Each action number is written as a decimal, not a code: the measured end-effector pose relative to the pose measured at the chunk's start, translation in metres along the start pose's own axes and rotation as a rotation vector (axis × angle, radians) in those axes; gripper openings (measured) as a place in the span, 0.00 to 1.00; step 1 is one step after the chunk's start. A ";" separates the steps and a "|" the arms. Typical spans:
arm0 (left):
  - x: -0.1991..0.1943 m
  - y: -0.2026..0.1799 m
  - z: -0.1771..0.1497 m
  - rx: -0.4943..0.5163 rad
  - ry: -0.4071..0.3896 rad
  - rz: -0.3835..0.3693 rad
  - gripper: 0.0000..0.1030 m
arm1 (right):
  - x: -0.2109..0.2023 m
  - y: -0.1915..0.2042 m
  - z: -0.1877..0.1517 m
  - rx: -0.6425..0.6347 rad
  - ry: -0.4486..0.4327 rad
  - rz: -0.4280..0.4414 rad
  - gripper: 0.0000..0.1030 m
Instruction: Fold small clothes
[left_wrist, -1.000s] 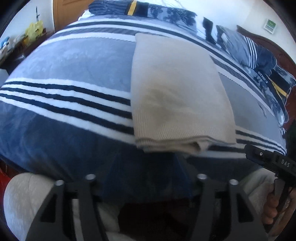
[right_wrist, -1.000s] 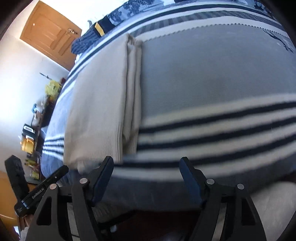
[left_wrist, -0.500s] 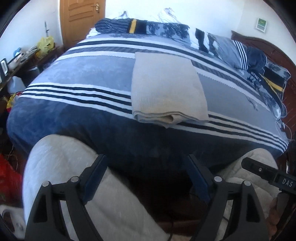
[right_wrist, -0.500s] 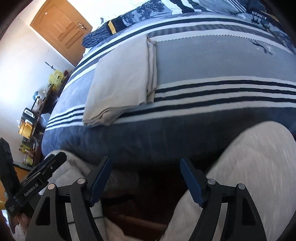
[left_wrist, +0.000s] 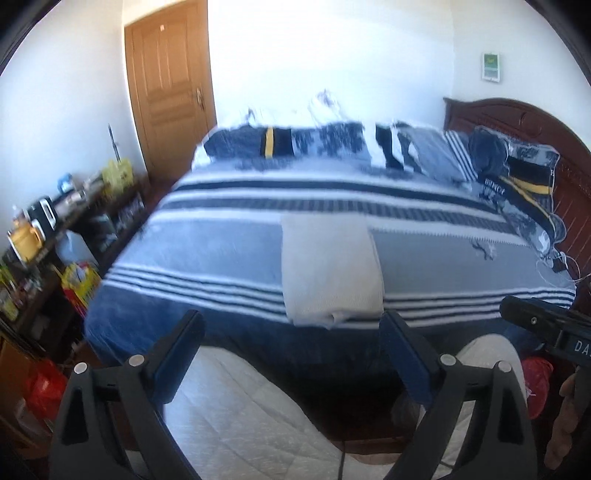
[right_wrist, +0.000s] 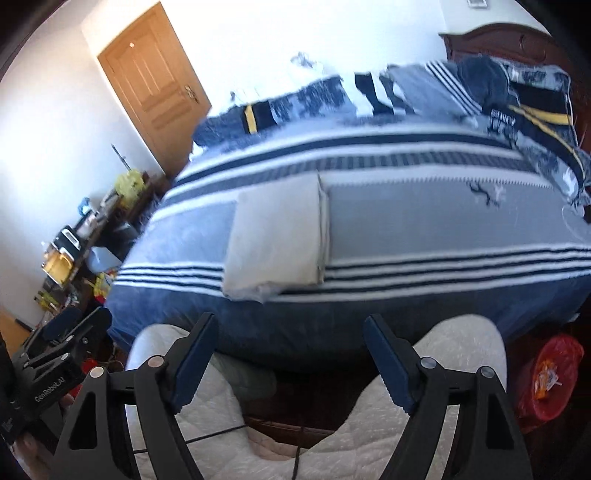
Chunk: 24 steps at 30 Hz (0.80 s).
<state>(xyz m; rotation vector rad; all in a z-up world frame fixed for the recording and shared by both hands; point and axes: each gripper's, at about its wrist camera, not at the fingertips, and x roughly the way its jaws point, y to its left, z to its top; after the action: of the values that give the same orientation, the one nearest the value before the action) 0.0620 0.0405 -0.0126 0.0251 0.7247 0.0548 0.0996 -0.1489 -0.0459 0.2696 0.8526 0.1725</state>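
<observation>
Folded beige garment (left_wrist: 330, 271) is laid on the striped bedspread (left_wrist: 207, 258), near its front edge. Left gripper (left_wrist: 291, 354) and right gripper (right_wrist: 288, 354) are held off the bedspread, jaws just widened, released, nothing grasped.

We look from both wrist cameras, held well back from the near edge of the bed (left_wrist: 221, 258), tilted downward. Both views share the bed, the folded beige garment (right_wrist: 277, 240) and the door (left_wrist: 170, 85).

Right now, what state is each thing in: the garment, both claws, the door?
Beige garment: folded into a rectangle, lying flat on the striped blanket, untouched.
Left claw: open, empty, jaws just been opening.
Right claw: open, empty, jaws just been opening.
Wooden door: closed.
</observation>
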 end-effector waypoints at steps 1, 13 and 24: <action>-0.009 0.000 0.004 0.000 -0.015 0.011 0.94 | -0.007 0.003 0.001 -0.004 -0.014 0.000 0.84; -0.044 0.005 0.024 -0.016 -0.095 0.041 0.99 | -0.075 0.048 0.015 -0.144 -0.187 -0.116 0.94; -0.038 0.003 0.020 -0.010 -0.083 0.052 1.00 | -0.060 0.049 0.010 -0.149 -0.144 -0.083 0.94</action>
<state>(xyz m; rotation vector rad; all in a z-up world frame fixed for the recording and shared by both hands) 0.0463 0.0410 0.0275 0.0368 0.6403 0.1067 0.0661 -0.1193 0.0186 0.1051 0.7029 0.1368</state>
